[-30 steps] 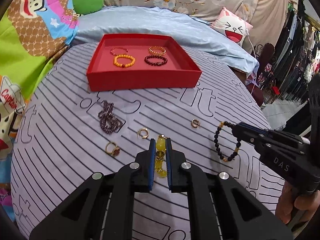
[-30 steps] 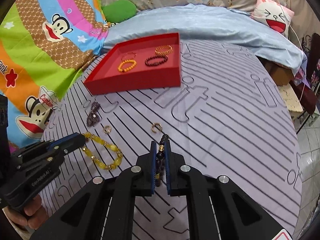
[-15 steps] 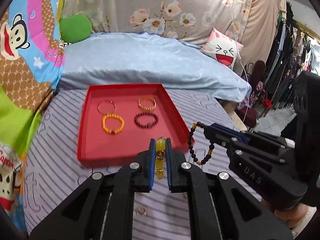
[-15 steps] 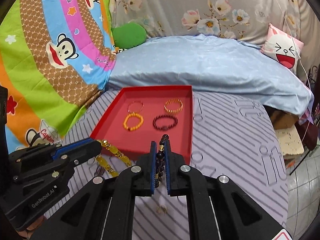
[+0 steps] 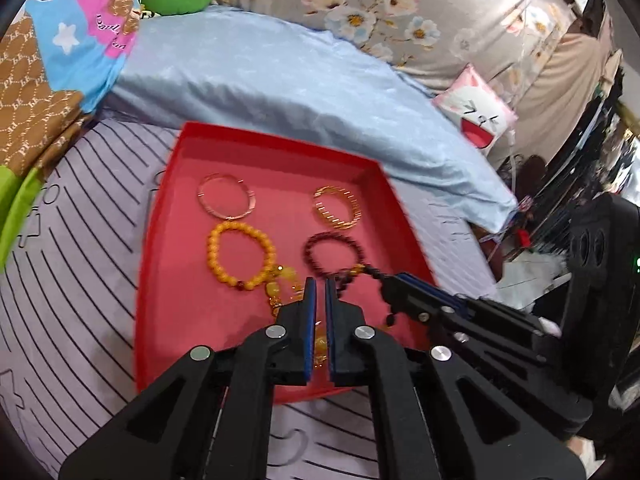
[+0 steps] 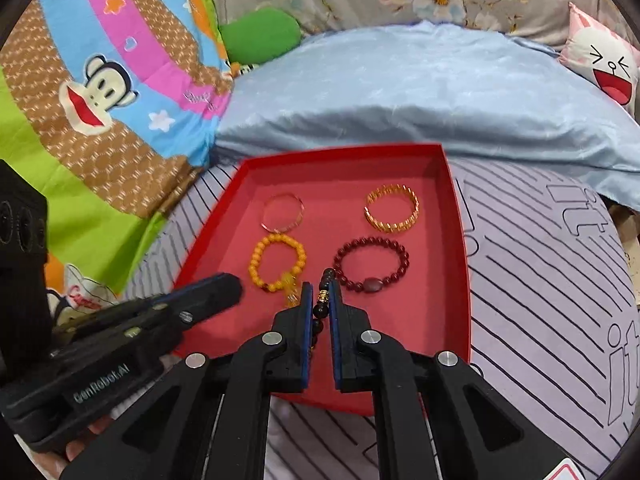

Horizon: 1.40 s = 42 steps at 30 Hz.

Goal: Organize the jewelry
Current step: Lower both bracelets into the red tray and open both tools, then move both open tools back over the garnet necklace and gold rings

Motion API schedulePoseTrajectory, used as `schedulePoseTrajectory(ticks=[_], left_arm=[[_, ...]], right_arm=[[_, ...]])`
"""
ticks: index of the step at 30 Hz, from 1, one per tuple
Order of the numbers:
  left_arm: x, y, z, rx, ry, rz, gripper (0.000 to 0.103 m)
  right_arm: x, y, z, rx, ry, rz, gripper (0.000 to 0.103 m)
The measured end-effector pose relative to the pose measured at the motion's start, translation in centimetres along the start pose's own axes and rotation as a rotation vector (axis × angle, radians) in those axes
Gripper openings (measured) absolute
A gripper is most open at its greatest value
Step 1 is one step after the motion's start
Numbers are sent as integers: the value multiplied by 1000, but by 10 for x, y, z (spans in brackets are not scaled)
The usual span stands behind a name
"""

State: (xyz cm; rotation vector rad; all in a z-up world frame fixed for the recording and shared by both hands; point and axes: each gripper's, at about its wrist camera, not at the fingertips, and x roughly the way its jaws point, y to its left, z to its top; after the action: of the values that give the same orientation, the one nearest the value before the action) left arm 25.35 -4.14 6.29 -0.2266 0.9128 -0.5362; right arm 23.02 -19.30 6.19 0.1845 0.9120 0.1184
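Note:
A red tray (image 5: 160, 280) (image 6: 456, 280) lies on the striped cloth. It holds a thin bangle (image 5: 226, 197), a gold bracelet (image 5: 336, 208), an orange bead bracelet (image 5: 240, 256) and a dark red bead bracelet (image 5: 334, 252). My left gripper (image 5: 319, 284) is over the tray's near half, shut on a yellow bead bracelet (image 5: 280, 292) that hangs down to the tray floor. My right gripper (image 6: 322, 286) is beside it, shut on a black bead bracelet (image 6: 322, 304); it also shows in the left wrist view (image 5: 394, 280).
A light blue pillow (image 6: 420, 92) lies behind the tray, with a green cushion (image 6: 260, 34) and a cartoon-face pillow (image 6: 604, 68) further back. A colourful monkey-print blanket (image 6: 100, 92) is at the left. Hanging clothes (image 5: 600, 140) are at the right.
Both grippers have lifted their bracelets off the cloth, carried them forward and lowered them over the red tray. The yellow bracelet now touches the tray floor.

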Motion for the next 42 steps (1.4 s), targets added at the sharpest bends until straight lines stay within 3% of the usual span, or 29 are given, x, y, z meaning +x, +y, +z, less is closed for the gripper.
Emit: schedulePoseTrajectory(ticks=[4,10,14,16,29,34,42], left_arm=[[5,14,-7,42,2,120,4],[4,20,-14,71,-9,221,5],[1,20,-16,83,-25,270,5],[-1,19,-18,88,-30,281,5],[-27,10,-33,83,-64,291,15],[-52,9,-50,79,-76,311,17],[-70,18,-98,47,-23,342,23]], right_arm=[[15,-14,-6,28,34,-30,8],[24,-20,-9,12,36,-83,9],[19,-24,-11,18,1,-102,21],[14,-26,-11,25,-11,-101,25],[-28,-18,-33,26,-51,-77,26],[-48,-9,-56,11,-47,-71,26],[-67,2,-99,-7,-9,-63,26]])
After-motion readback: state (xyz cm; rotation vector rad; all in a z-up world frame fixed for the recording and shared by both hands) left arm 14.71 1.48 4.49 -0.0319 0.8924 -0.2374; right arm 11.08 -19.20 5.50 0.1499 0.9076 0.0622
